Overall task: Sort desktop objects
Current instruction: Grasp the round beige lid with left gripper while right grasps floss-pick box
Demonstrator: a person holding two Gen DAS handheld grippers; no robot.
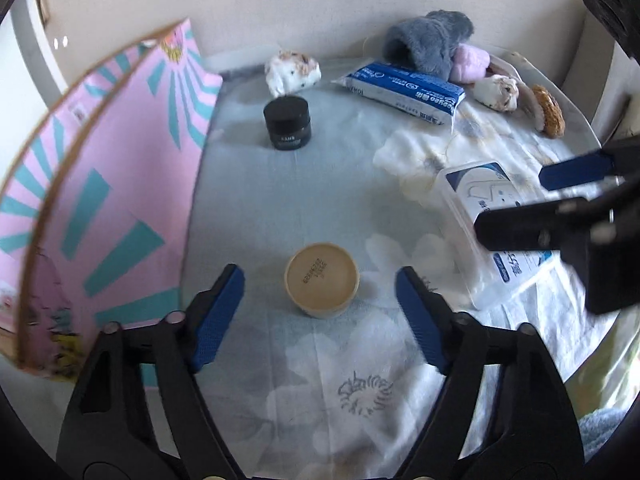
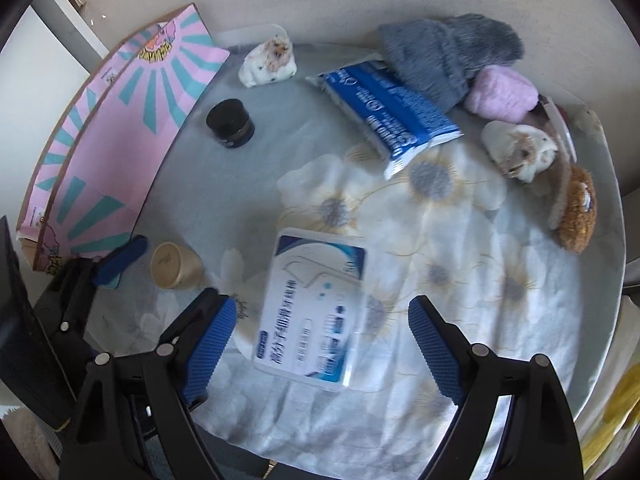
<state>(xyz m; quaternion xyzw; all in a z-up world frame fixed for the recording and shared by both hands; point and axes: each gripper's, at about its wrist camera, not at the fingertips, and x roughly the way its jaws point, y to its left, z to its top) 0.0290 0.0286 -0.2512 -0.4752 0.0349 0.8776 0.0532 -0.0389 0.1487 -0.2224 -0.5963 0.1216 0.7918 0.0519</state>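
- We see the left gripper (image 1: 320, 276) with fingers apart, nothing clamped; the beige jar (image 1: 322, 280) sits between the blue pads, clear gaps on both sides.
- Beige jar stands on the tabletop (image 1: 256, 208), printed code on its upward face; in the right wrist view it is at the left (image 2: 175, 266), just beside the left gripper's blue finger (image 2: 120, 256).
- Right gripper (image 2: 318, 320) fingers apart too, not gripping; the floss pick box (image 2: 316, 312) lies flat between them, pads not touching it.
- In the left wrist view the floss pick box (image 1: 476, 200) is at the right, partly covered by the right gripper's fingers (image 1: 576, 170).
- Tabletop carries a floral cloth (image 2: 460, 240), white flowers on pale blue.
- Black jar (image 1: 287, 122) upright, further back, well apart from the beige jar.
- Pink box (image 1: 120, 184) with teal rays stands along the left edge, open flaps.
- Blue tissue pack (image 1: 404, 88) lies toward the back, tilted; grey fluffy item (image 1: 428, 42) rests against its far end.
- Pink fluffy item (image 1: 472, 62) just beside the grey one.
- White-and-brown plush (image 1: 294, 70) behind the black jar; a second similar plush (image 1: 498, 90) at back right, near a brown fuzzy item (image 1: 550, 110).
- We cannot tell what the grey and pink fluffy items are.
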